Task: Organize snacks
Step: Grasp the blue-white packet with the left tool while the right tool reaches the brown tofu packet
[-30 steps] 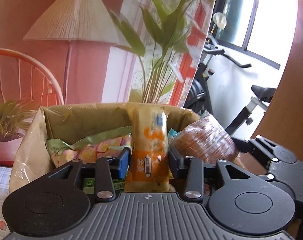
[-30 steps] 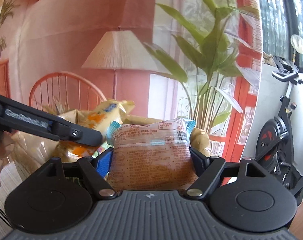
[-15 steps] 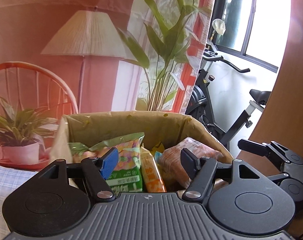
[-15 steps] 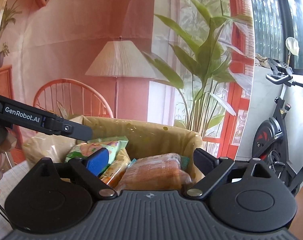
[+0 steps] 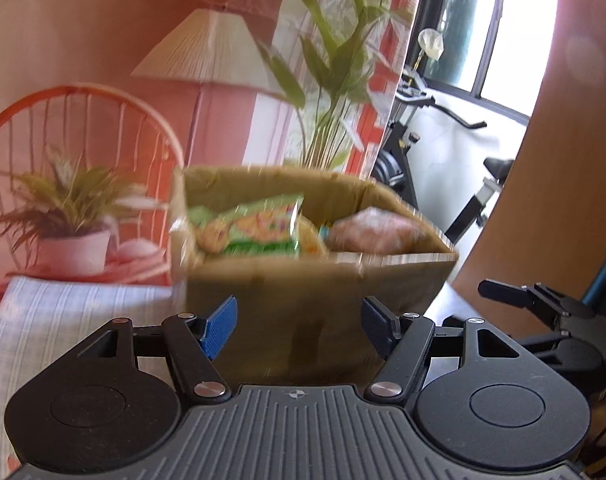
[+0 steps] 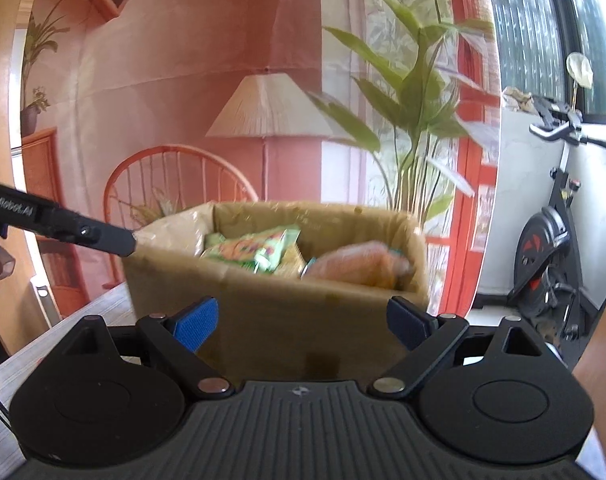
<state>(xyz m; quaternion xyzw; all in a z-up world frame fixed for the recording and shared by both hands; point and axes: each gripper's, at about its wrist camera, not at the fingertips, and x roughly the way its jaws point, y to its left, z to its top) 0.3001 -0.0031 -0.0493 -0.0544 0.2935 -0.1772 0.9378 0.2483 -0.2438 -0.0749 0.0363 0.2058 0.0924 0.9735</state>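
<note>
Both the left gripper (image 5: 299, 322) and the right gripper (image 6: 303, 322) stand apart and empty, with the snack-filled cardboard box (image 5: 315, 288) just ahead of their fingertips.

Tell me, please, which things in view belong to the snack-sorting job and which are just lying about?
Job:
- brown cardboard box
- green printed snack packet
- orange-brown plastic snack pack
- small yellow snack packet, mostly hidden

Lying about:
- black exercise bike
- pale checked tablecloth
- backdrop printed with lamp, chair and plants

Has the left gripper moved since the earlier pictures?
Yes. The left gripper has pulled back from the cardboard box, which now stands wholly ahead of its open, empty jaws.
</note>
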